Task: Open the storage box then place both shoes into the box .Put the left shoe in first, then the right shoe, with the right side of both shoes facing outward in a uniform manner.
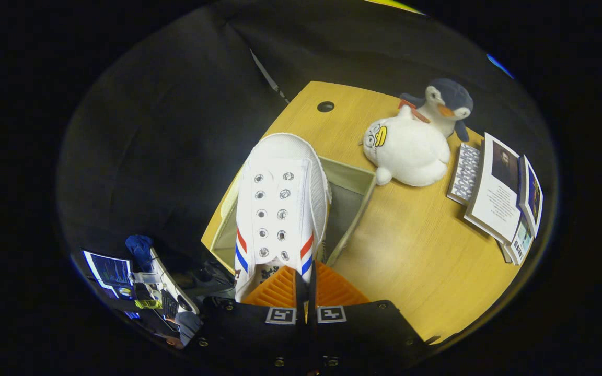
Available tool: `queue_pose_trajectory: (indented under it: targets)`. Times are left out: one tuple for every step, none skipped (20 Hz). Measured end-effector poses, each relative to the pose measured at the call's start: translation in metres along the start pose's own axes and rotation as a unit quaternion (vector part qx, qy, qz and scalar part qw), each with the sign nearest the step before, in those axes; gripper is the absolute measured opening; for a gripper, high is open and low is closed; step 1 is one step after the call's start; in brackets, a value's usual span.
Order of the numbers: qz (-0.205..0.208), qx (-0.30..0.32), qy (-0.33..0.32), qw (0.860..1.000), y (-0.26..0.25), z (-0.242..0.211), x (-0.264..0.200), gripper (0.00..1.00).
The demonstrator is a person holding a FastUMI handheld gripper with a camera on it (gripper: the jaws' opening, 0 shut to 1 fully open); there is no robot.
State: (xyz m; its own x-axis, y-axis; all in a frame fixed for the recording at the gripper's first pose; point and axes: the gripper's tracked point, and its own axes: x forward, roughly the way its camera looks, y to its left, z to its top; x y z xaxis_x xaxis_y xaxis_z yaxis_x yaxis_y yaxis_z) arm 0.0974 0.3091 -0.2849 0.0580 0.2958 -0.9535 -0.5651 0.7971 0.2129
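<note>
Gripper view: fingers (305,292) pinch the white shoe (280,203), tilted down over the open storage box (356,183).

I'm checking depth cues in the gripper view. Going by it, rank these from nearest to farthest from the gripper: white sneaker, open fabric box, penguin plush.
1. White canvas sneaker with red and blue stripes: held between the gripper's fingers.
2. Open beige fabric storage box: just beyond, under the shoe.
3. Grey and white penguin plush toy: farthest, at the table's back right.
</note>
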Motion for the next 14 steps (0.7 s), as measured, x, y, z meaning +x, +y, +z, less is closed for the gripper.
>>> queue_pose_trajectory:
  targets:
    - [-0.002, -0.001, 0.004, 1.000, 0.005, 0.004, 0.007, 0.01]
    - [-0.001, 0.000, 0.008, 1.000, 0.010, 0.006, 0.012, 0.01]
    - [0.003, 0.003, 0.011, 1.000, 0.015, 0.009, 0.017, 0.01]
    - [0.015, 0.005, 0.011, 1.000, 0.022, 0.013, 0.019, 0.02]
    - [0.035, 0.009, 0.005, 0.999, 0.034, 0.019, 0.022, 0.07]
    - [0.047, 0.009, 0.000, 0.999, 0.042, 0.024, 0.021, 0.26]
    - [0.049, 0.004, -0.009, 0.999, 0.043, 0.030, 0.017, 0.36]
    - [0.043, -0.006, -0.018, 0.999, 0.040, 0.035, 0.010, 0.54]
    - [0.034, -0.018, -0.025, 0.999, 0.035, 0.037, 0.006, 0.72]
    - [0.028, -0.027, -0.032, 0.999, 0.032, 0.037, 0.002, 0.96]
    - [0.026, -0.029, -0.038, 0.999, 0.032, 0.038, -0.007, 0.96]
    - [0.029, -0.025, -0.043, 0.998, 0.031, 0.038, -0.013, 0.96]
    - [0.031, -0.021, -0.046, 0.998, 0.031, 0.036, -0.020, 0.96]
    - [0.032, -0.016, -0.051, 0.998, 0.027, 0.034, -0.027, 0.96]
